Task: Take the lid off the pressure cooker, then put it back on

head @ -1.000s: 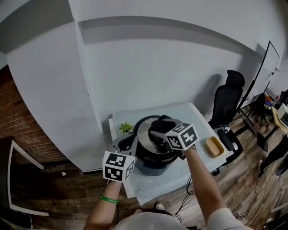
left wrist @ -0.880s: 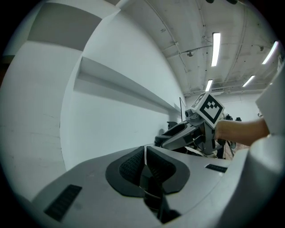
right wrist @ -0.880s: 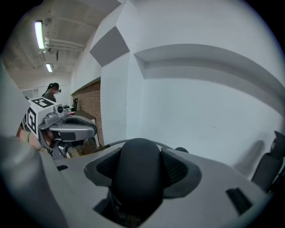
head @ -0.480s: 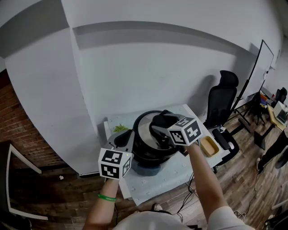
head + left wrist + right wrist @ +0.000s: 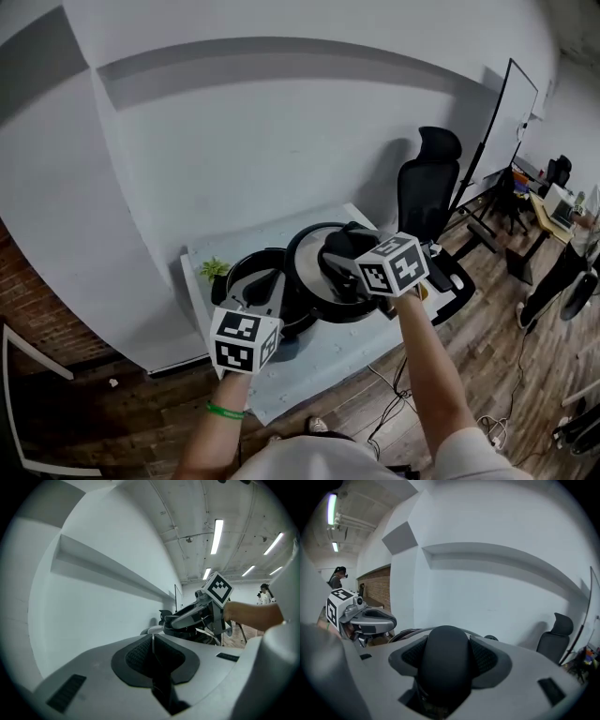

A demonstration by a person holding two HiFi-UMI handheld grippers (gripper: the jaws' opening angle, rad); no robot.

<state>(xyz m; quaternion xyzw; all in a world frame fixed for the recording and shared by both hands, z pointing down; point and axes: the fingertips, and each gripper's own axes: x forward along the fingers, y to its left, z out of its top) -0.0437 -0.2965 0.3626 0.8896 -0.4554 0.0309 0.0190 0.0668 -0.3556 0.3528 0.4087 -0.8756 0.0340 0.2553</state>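
The black cooker pot (image 5: 246, 277) stands open on the white table (image 5: 319, 352). Its round lid (image 5: 314, 272) hangs tilted just to the right of the pot, overlapping the pot's right rim. My right gripper (image 5: 345, 262) is shut on the lid's black top handle (image 5: 443, 667), which fills the gap between the pads. My left gripper (image 5: 261, 292) sits at the pot's near rim, shut on a dark side handle (image 5: 164, 693). From the left gripper view the right gripper (image 5: 197, 616) shows above the lid.
A small green plant (image 5: 214, 269) stands at the table's far left corner. A black office chair (image 5: 424, 187) is close to the table's right side, with a whiteboard (image 5: 497, 122) behind it. A white wall runs along the back; wooden floor surrounds the table.
The lid has come off the pot and moved right with the right gripper, so the pot's inside now shows. The left gripper has stayed at the pot.
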